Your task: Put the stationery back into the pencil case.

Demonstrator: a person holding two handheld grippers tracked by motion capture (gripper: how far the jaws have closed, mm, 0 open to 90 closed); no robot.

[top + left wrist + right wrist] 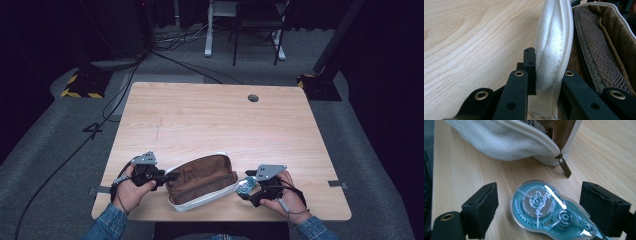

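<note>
A white fabric pouch [200, 181] with a brown lining lies unzipped near the table's front edge. My left gripper [171, 176] is at its left end, shut on the white rim. In the left gripper view the rim [552, 37] stands pinched between the black jaws of the left gripper [547, 73], with the mesh pocket [596, 55] to the right. A teal correction tape roller [244, 186] lies flat on the wood just right of the pouch. My right gripper [544, 206] is open around the roller [541, 207], its pads [484, 207] apart from it on both sides.
The pouch's brass zipper pull [564, 167] hangs at its right end, close to the roller. The wooden table [210, 120] has a cable hole [253, 98] at the back. A chair and desk legs [255, 30] stand beyond the table, with cables on the floor.
</note>
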